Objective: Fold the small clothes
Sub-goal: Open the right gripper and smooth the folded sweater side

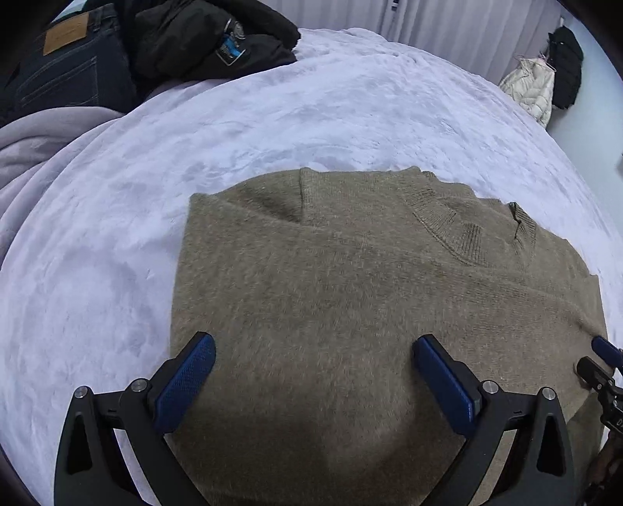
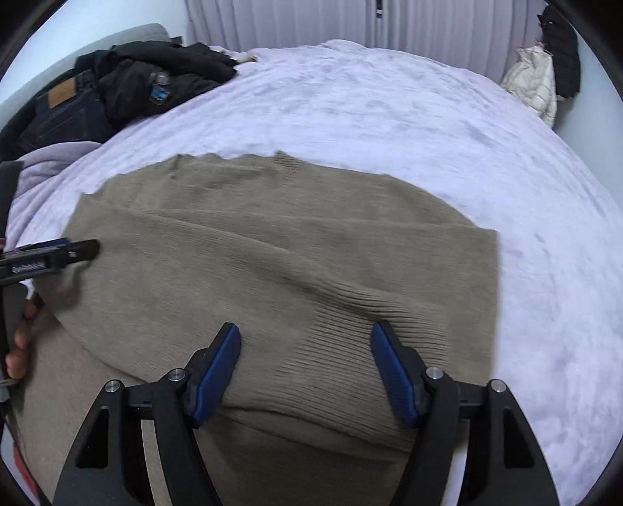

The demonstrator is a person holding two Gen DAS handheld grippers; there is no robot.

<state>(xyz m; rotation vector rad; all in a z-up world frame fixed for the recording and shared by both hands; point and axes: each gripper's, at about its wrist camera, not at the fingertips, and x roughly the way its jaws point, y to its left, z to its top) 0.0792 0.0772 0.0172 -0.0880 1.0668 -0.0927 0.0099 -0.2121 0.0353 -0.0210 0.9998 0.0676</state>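
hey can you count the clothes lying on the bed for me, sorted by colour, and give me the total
Olive-brown: 1, the knit sweater spread flat on the lavender blanket.
Black: 1, the crumpled jacket at the far corner.
Dark blue: 1, the jeans beside the jacket.
Total: 3.

bed cover [image 1: 350,109]: pale lilac | far-left corner: black jacket [image 1: 202,35], dark jeans [image 1: 70,66] | beyond far-right corner: white puffer coat [image 1: 533,89], hanging
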